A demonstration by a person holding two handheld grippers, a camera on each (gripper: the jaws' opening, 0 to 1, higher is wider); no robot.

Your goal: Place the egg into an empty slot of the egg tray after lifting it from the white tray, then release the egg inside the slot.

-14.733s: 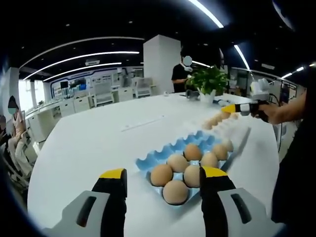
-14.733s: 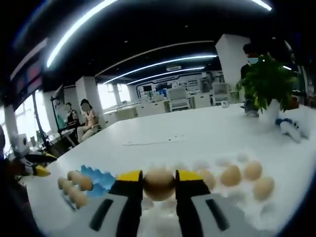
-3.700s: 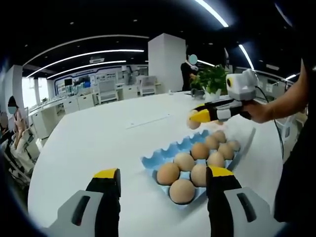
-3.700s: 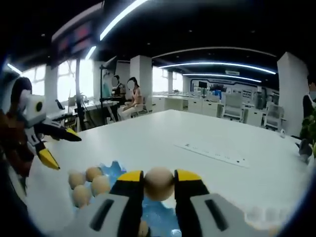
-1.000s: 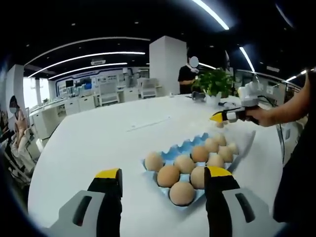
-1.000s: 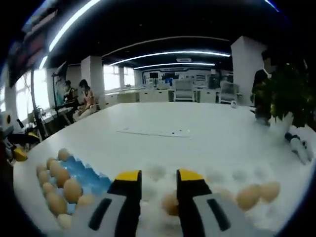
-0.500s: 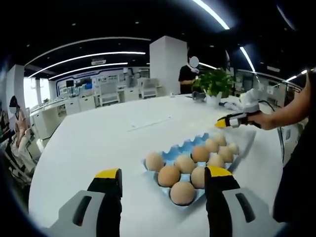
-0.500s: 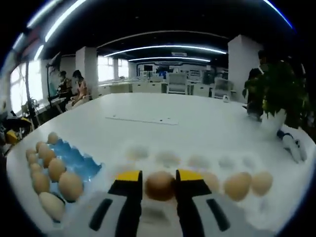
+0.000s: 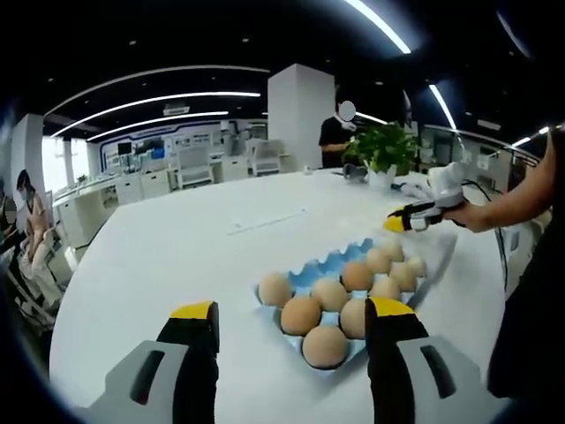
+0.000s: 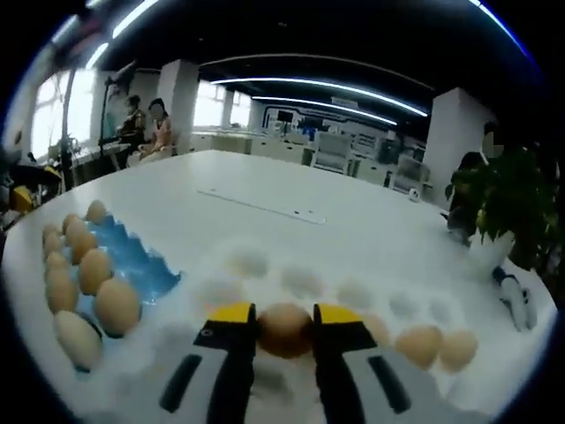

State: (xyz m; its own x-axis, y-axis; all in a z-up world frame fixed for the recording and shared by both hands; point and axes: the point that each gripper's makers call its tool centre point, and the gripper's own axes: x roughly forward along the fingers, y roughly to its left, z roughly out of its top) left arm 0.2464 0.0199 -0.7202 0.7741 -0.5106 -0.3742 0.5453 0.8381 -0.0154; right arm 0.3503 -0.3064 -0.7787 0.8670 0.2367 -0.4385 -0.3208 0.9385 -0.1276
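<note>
In the right gripper view my right gripper [image 10: 284, 325] is shut on a brown egg [image 10: 284, 329], held just above the white tray [image 10: 291, 283], where two more eggs [image 10: 419, 344] lie at the right. The blue egg tray [image 10: 132, 261] lies to the left with several eggs in it. In the left gripper view my left gripper [image 9: 287, 314] stands open above the table with nothing between its jaws, just short of the blue egg tray [image 9: 322, 265]. The right gripper [image 9: 408, 219] shows beyond that tray, held in a person's hand.
A potted plant [image 10: 503, 199] stands at the far right of the white table [image 10: 291, 199]; it also shows in the left gripper view as the plant [image 9: 381, 150] behind the trays. A paper strip [image 9: 265, 221] lies mid-table. A person [image 9: 335, 132] stands at the far end, and others sit at left.
The right gripper has lifted slightly with the egg held between its jaws, and its view has tilted. The left gripper has stayed where it was.
</note>
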